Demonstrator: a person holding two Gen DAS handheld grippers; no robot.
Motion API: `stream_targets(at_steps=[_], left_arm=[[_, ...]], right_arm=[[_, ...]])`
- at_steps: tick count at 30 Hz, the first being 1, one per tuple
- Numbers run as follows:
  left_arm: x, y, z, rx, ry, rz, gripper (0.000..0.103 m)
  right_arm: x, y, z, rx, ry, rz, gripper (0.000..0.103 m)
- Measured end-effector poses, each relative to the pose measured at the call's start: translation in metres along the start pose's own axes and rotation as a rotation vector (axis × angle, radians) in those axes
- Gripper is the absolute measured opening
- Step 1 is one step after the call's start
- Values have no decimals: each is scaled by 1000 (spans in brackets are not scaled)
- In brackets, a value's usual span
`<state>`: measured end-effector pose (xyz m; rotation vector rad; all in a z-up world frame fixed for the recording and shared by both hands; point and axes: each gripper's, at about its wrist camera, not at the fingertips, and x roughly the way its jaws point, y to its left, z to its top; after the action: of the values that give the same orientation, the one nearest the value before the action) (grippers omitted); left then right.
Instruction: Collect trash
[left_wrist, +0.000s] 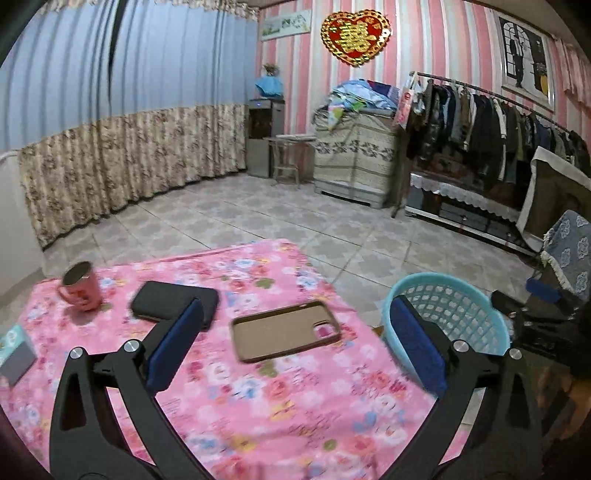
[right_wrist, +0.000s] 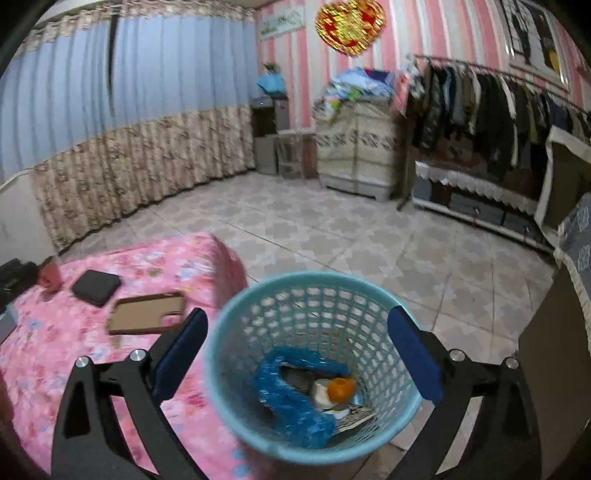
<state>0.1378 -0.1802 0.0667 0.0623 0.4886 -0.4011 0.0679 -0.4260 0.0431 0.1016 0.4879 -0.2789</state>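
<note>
The blue basket (right_wrist: 314, 365) stands right of the counter (right_wrist: 122, 354), trash (right_wrist: 295, 398) already inside. Both grippers' fingers (right_wrist: 177, 354) are spread, empty. Risk: mistaking the phone case (left_wrist: 286, 330) for trash, or bumping the basket.

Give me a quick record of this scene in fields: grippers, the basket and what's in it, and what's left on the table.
left gripper: open, nothing between its fingers
right gripper: open, above the basket
basket: light blue, beside the table
basket contents: blue plastic bag, orange piece, paper scraps
table cover: pink floral cloth
on table: red mug, black wallet, brown phone case
</note>
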Motion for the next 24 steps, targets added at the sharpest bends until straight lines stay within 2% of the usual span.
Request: stream_targets(at_steps=[4,14,17,24], left_arm=[[-36,19,-16,-10,-28,78,98],[-117,75,-48,-96,-63,217,98],[-128,86,-57,-93,-57,249,98],[-142,94,-78,-104,-49,272,98]], right_arm=[[-34,31,-6,-49,-54,26,99],[-68,104,-31,-73,-32,180,99],[-75,121,-38,-89,-30,191,99],[-88,148,-53,-99,-17,228,99]])
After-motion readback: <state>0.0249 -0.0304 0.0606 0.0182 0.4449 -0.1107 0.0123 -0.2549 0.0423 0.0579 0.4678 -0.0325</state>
